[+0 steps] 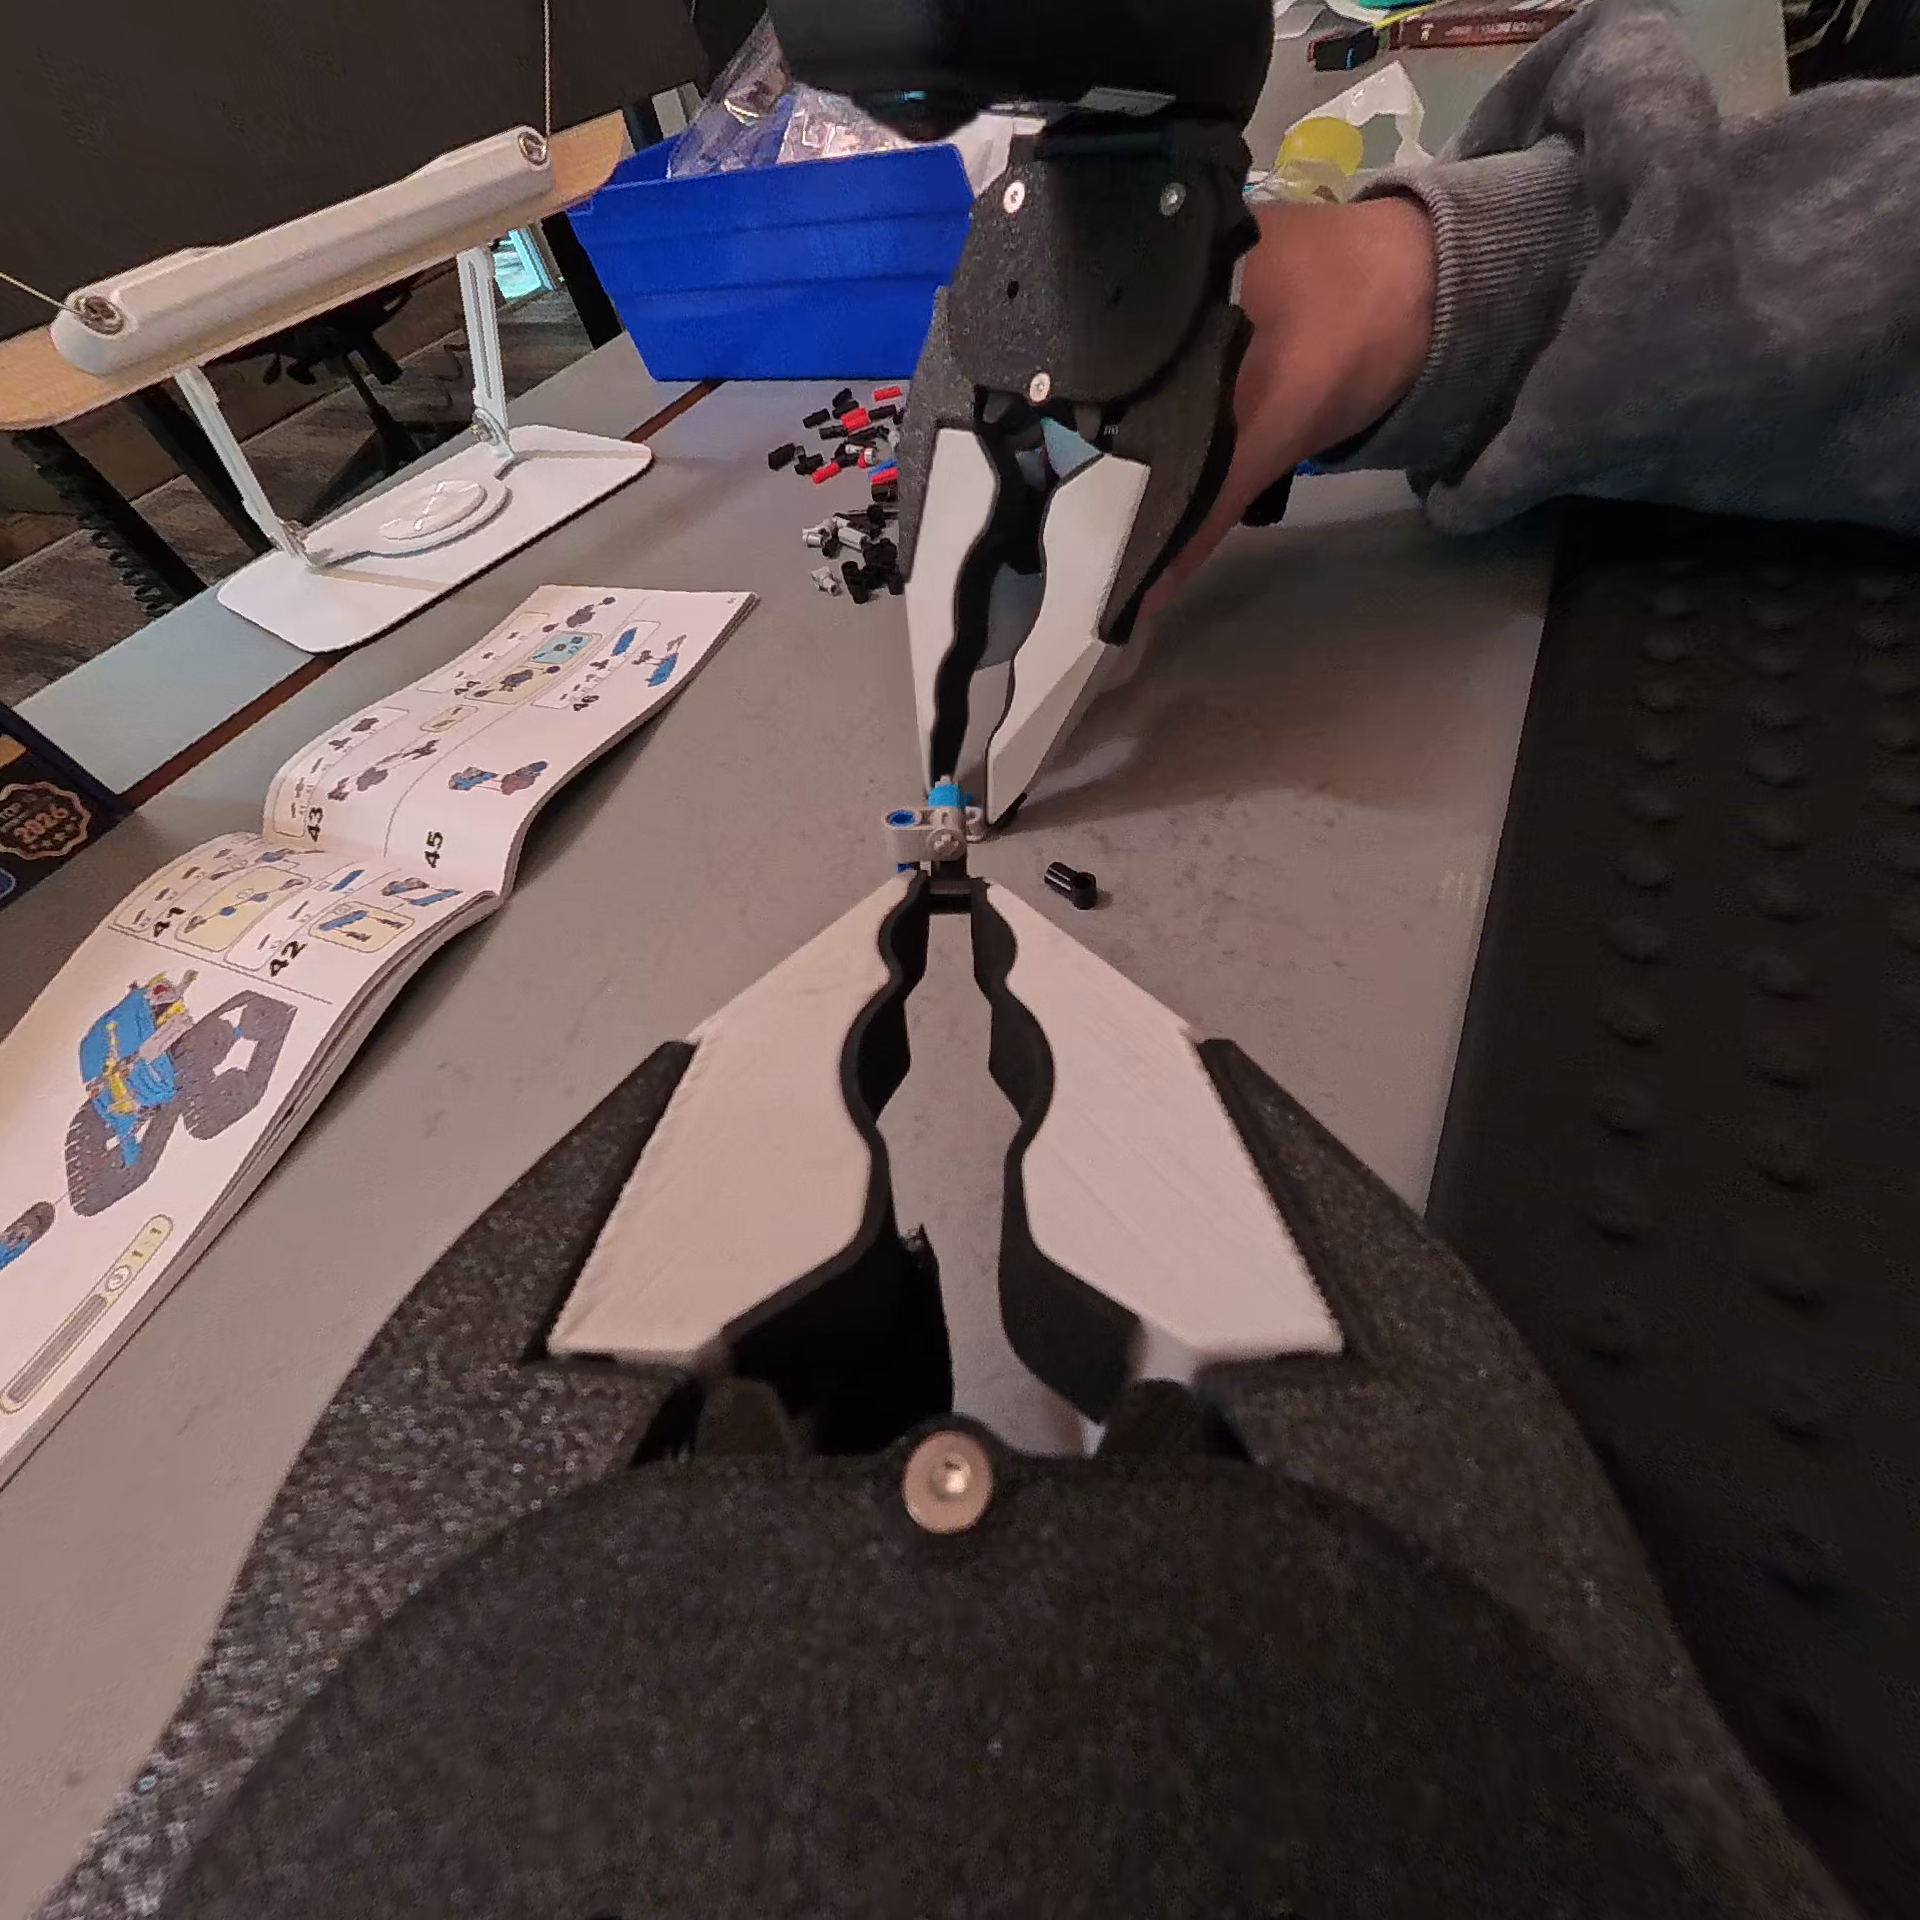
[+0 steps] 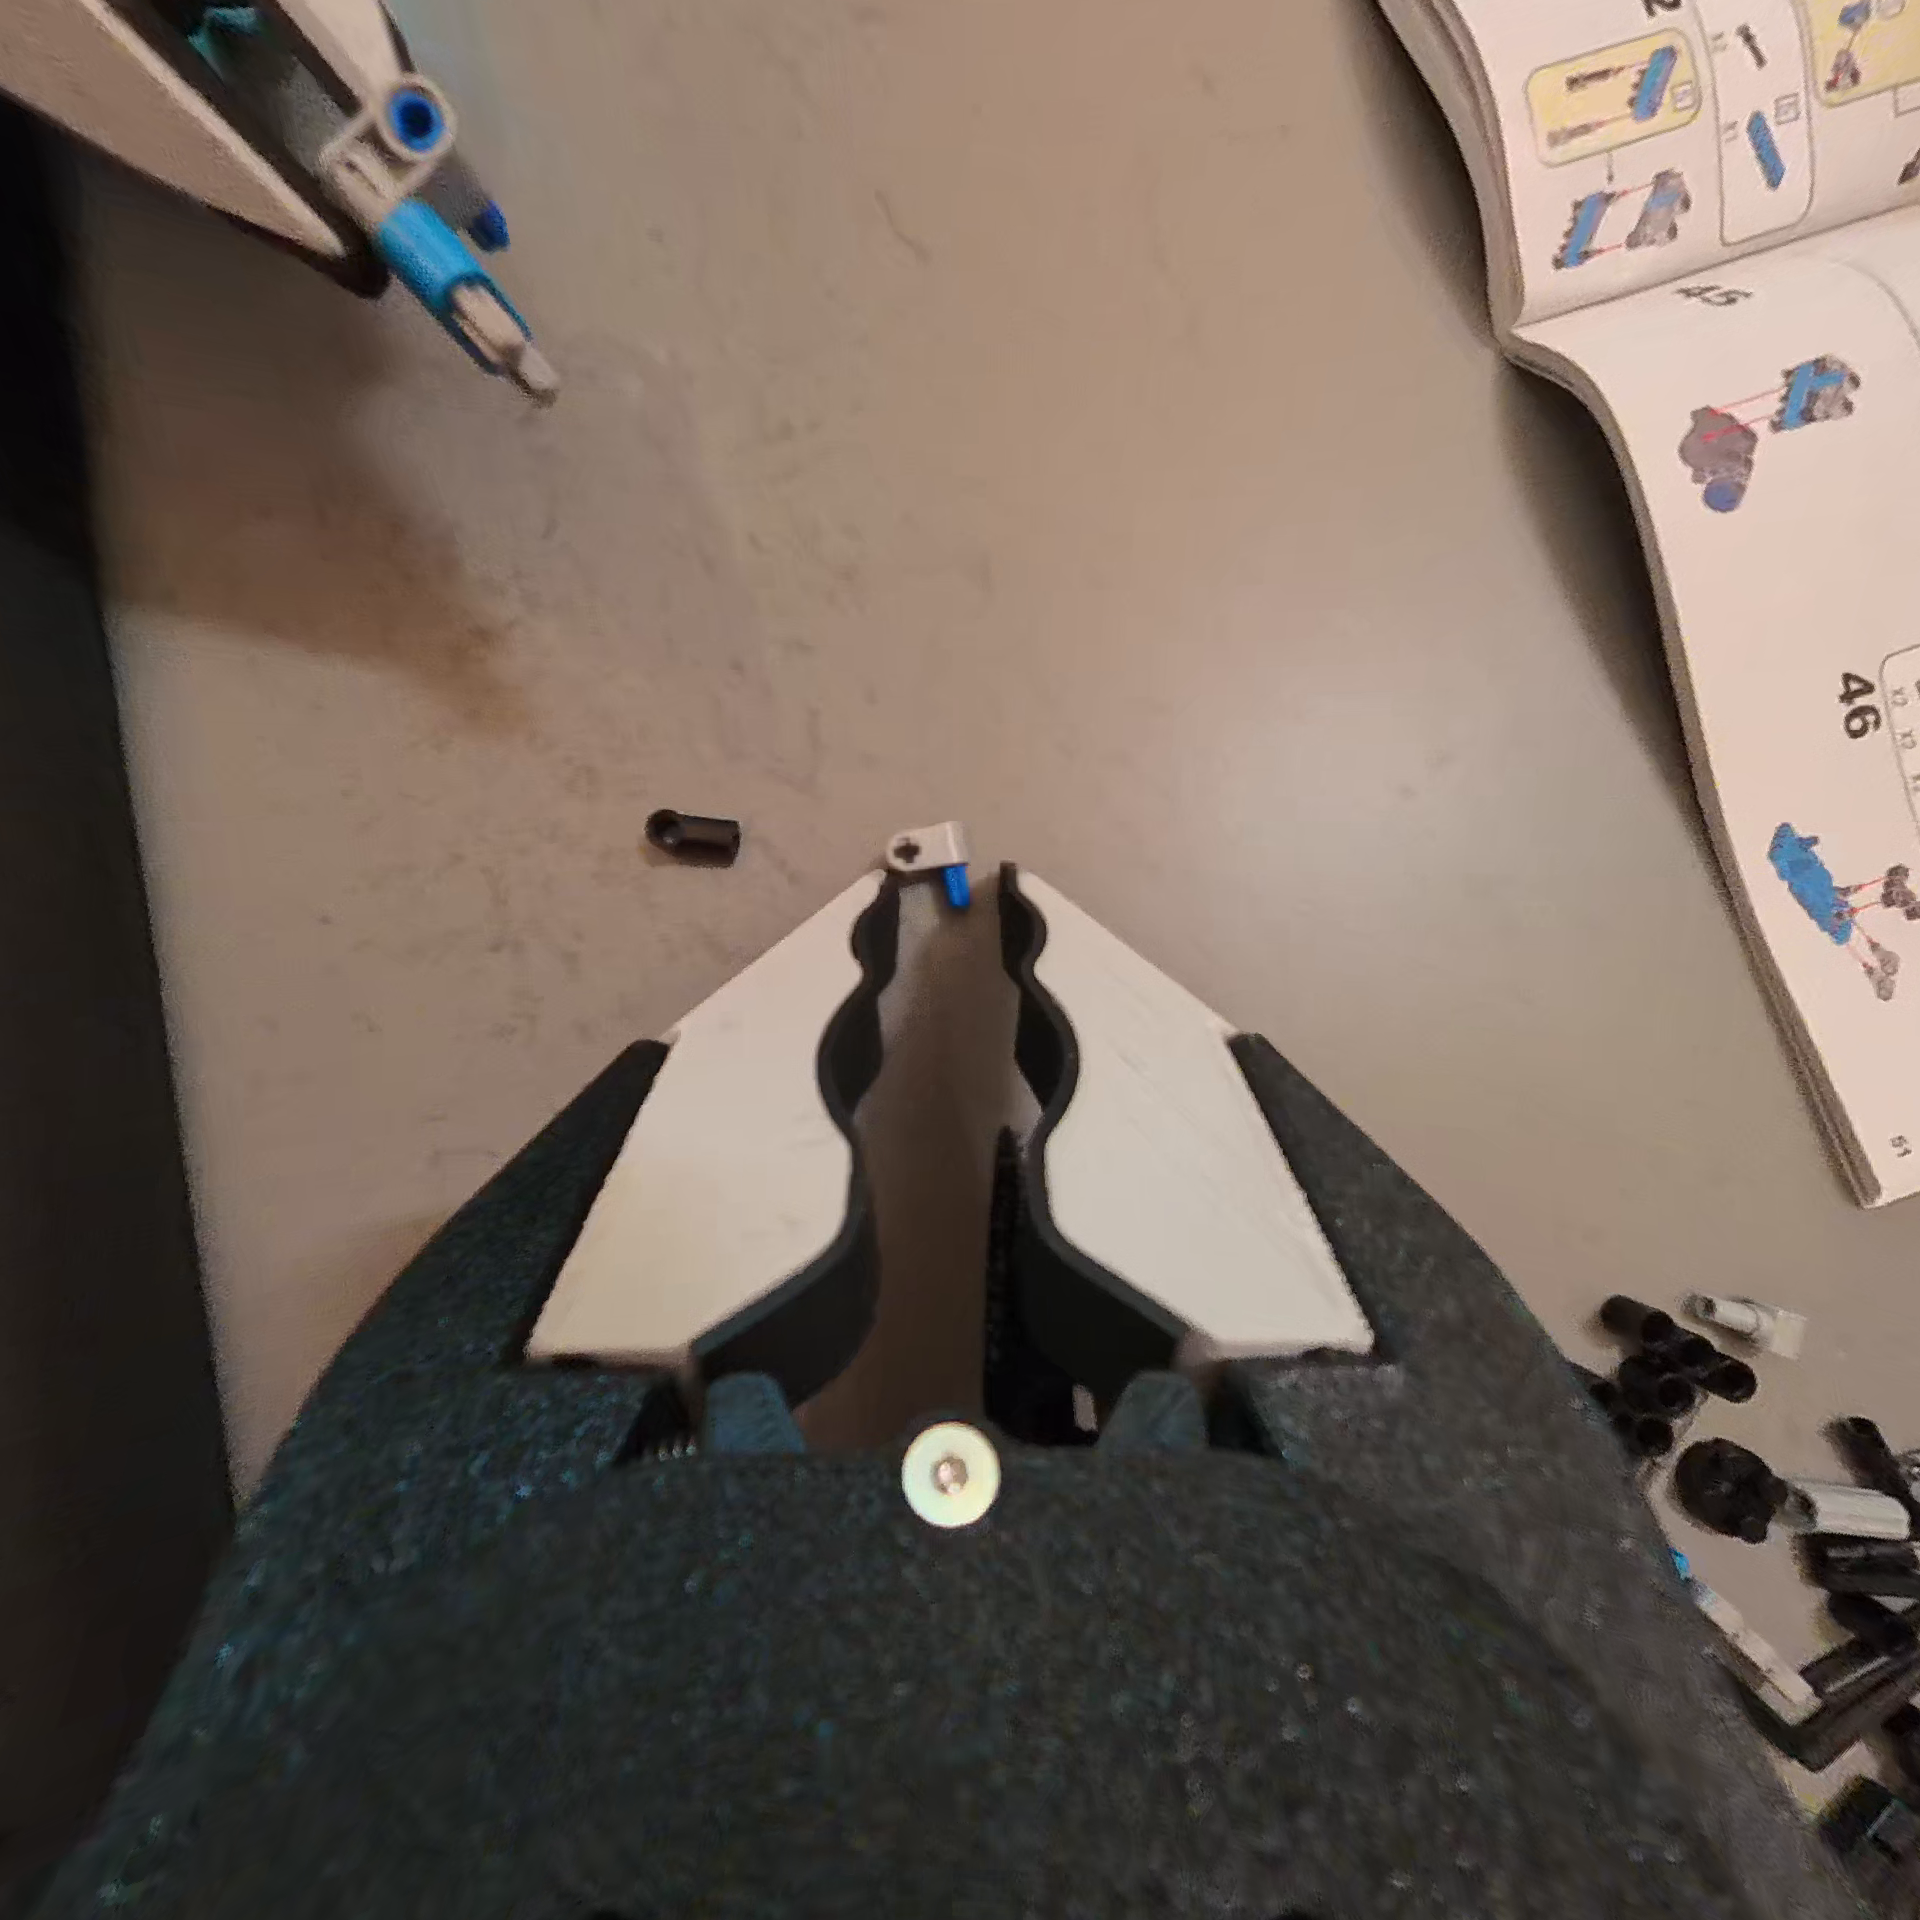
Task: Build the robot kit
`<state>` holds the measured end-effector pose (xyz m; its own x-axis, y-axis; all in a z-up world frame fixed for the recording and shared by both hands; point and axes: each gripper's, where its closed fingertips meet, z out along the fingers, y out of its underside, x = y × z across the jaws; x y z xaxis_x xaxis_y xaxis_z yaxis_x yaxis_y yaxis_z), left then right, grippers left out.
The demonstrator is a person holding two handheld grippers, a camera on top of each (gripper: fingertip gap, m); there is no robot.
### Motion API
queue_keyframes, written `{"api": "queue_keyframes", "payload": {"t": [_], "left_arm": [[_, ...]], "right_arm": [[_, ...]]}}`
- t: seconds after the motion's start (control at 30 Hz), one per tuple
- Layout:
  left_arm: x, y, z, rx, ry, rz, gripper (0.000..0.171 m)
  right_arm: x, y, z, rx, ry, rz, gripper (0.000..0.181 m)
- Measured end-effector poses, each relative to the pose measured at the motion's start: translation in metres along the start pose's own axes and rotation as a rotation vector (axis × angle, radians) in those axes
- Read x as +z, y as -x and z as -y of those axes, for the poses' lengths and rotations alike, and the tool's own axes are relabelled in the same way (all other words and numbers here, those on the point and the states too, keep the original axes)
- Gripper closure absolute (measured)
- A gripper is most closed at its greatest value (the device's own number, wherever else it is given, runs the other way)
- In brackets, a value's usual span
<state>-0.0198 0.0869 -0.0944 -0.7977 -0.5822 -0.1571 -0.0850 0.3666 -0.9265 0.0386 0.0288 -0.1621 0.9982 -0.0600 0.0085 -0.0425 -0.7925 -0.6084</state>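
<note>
left claw (image 1: 943,883) pinching one grey-blue assembly (image 1: 935,826); right claw (image 2: 943,883) parted around one grey connector (image 2: 928,844)

booklet (image 1: 343,831) left on table (image 1: 1247,831) | loose connector (image 1: 1070,886) right of held assembly (image 1: 932,828) | bin (image 1: 779,270) behind parts pile (image 1: 852,488)

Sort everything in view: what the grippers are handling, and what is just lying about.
In hand: left gripper, jaws shut on the grey and blue assembly; right gripper, jaws open at a small grey connector.
Lying about: black pin, instruction booklet, pile of loose parts, blue bin, white stand.
</note>
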Motion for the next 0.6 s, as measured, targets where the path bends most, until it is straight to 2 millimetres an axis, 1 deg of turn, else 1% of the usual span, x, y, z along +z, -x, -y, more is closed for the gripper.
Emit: {"api": "queue_keyframes", "payload": {"t": [0.13, 0.23, 0.4, 0.47, 0.6], "left_arm": [[0.0003, -0.0002, -0.0003, 0.001, 0.002, -0.001, 0.165], [0.0004, -0.0006, -0.0006, 0.001, 0.003, -0.004, 0.165], [0.0012, -0.0013, -0.0012, 0.000, 0.006, -0.009, 0.165], [0.0007, -0.0007, -0.0006, -0.008, 0.002, -0.009, 0.165], [-0.0005, -0.0004, 0.0019, -0.049, -0.019, -0.030, 0.165]], "right_arm": [[0.0008, 0.0023, 0.0019, -0.032, 0.002, -0.014, 0.166], [-0.0001, 0.0051, 0.0019, -0.039, 0.002, -0.003, 0.166], [-0.0045, 0.0004, 0.0086, 0.026, -0.052, 0.021, 0.165], [-0.0029, 0.0017, 0.0083, 0.050, -0.050, 0.041, 0.163], [0.0049, 0.0043, 0.0045, 0.023, -0.016, 0.031, 0.163]]}}
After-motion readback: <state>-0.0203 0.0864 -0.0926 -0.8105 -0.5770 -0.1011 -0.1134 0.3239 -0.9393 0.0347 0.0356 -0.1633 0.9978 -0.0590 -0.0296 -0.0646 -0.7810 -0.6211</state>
